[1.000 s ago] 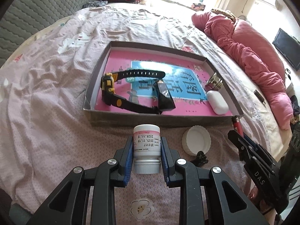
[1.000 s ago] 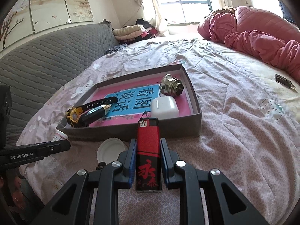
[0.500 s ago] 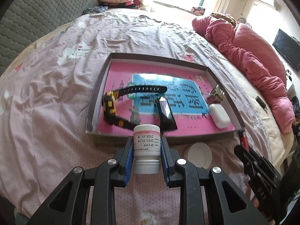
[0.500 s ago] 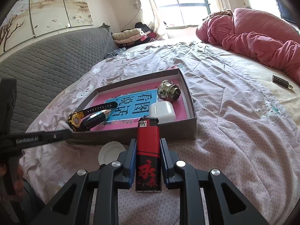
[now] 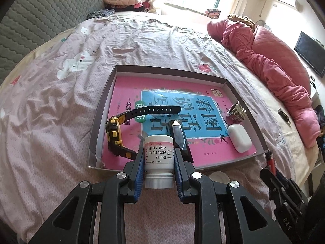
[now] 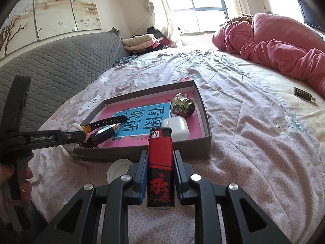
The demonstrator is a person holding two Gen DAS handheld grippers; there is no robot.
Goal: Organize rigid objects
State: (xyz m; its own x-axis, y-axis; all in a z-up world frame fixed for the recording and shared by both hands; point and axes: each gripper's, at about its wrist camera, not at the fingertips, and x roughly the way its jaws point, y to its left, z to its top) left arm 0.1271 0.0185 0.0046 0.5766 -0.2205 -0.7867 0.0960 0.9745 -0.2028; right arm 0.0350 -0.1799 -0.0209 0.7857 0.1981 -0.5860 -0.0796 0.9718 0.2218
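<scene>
My left gripper (image 5: 158,154) is shut on a white pill bottle (image 5: 158,158), held cap toward me over the near rim of the grey cardboard tray (image 5: 162,70). Inside the tray, on a pink and blue book (image 5: 182,105), lie a yellow and black watch (image 5: 115,134), a black wedge-shaped object (image 5: 179,136), a white earbud case (image 5: 239,137) and a metal fitting (image 5: 236,112). My right gripper (image 6: 160,156) is shut on a red and black lighter (image 6: 160,166), just short of the tray's (image 6: 205,109) near wall. The left gripper (image 6: 80,135) shows there from the side, at the tray's left end.
A white round lid (image 6: 116,169) lies on the pink sheet before the tray. A bunched pink quilt (image 5: 270,65) fills the right side of the bed. A small dark object (image 6: 302,94) lies far right. A grey padded headboard (image 6: 50,65) runs along the left.
My left gripper has carried the bottle forward, from the sheet in front of the tray to over its near rim. The right gripper and lighter have barely shifted.
</scene>
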